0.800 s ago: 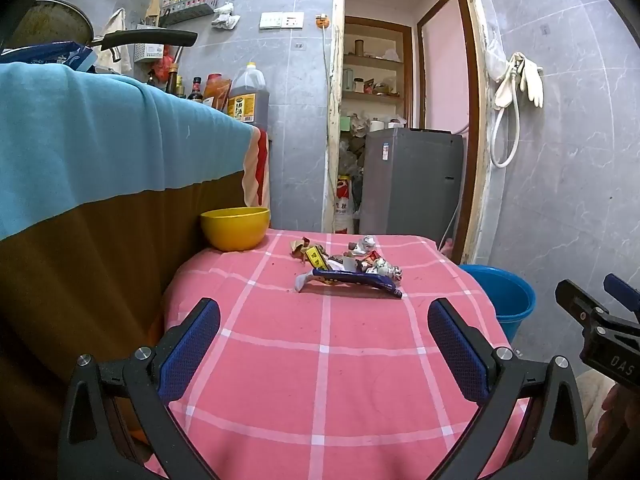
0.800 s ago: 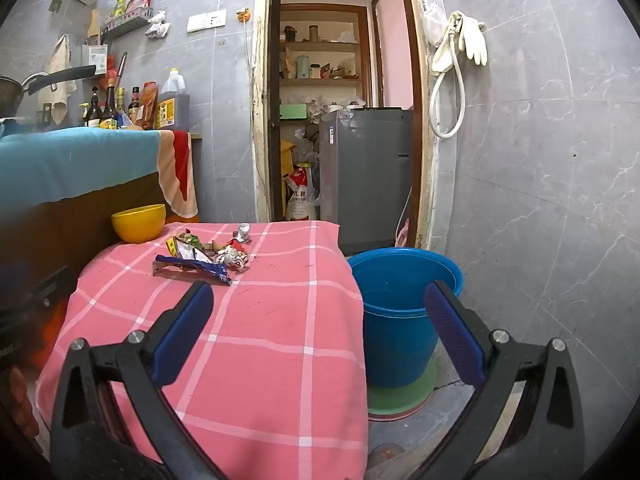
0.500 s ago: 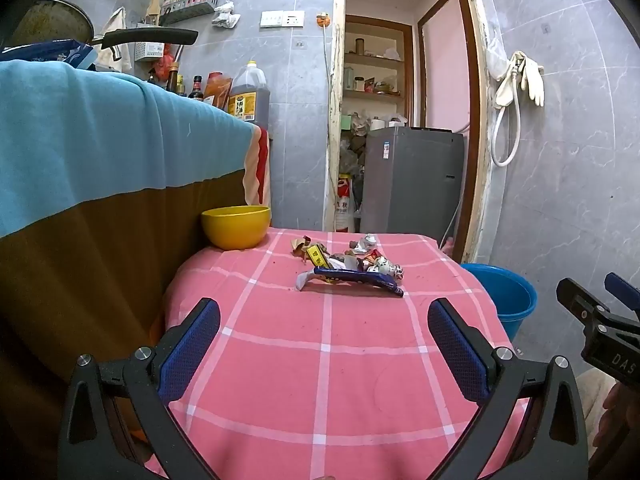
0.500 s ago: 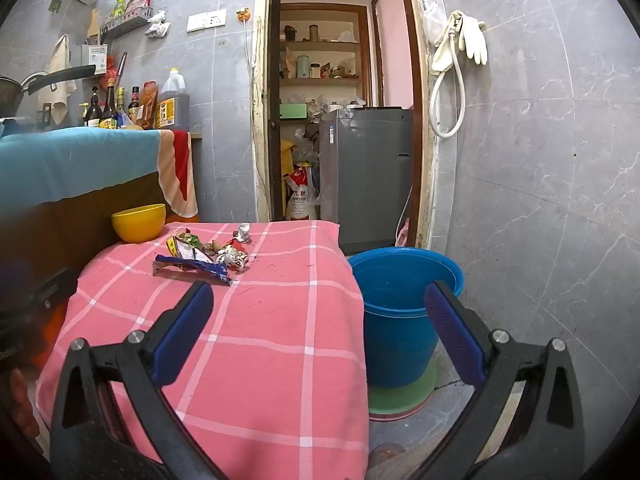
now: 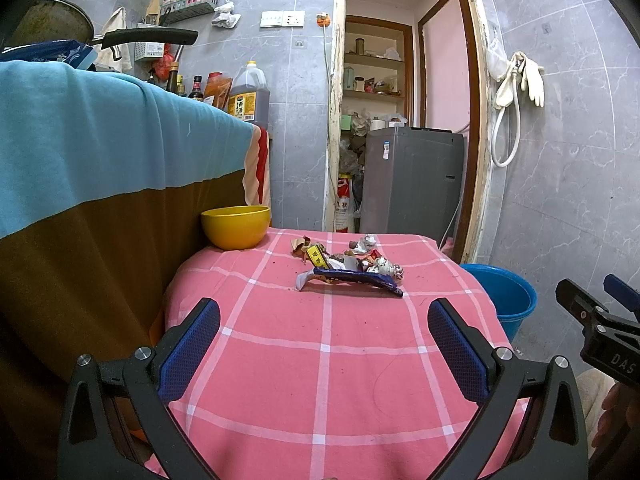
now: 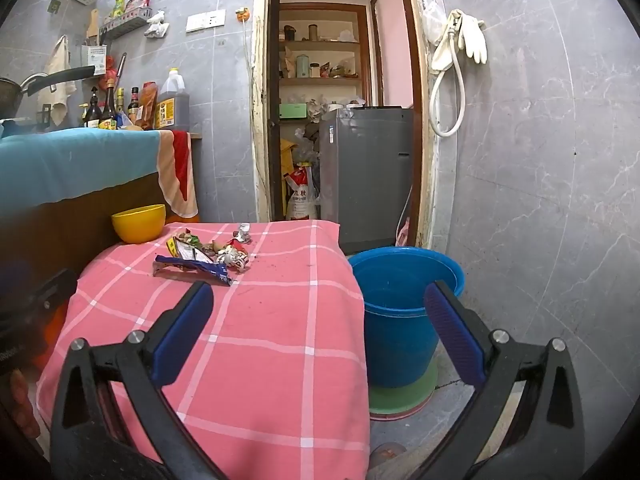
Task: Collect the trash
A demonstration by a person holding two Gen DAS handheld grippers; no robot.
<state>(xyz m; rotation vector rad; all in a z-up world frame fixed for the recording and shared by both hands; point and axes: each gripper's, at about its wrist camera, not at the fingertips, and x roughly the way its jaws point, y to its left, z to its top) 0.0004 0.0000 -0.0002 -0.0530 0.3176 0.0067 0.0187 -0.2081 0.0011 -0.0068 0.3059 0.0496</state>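
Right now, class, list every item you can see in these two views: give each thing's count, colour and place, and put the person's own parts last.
Tablecloth: one, pink checked, covering the table.
Trash pile: one heap, mixed wrappers, far middle of the cloth.
Blue wrapper: one, nearest edge of the pile.
Bowl: one, yellow, far left corner.
Bucket: one, blue, on the floor right of the table.
Washing machine: one, grey, in the doorway.
Gloves: pale, hanging on the right wall.
Left gripper: open, empty.
Right gripper: open, empty.
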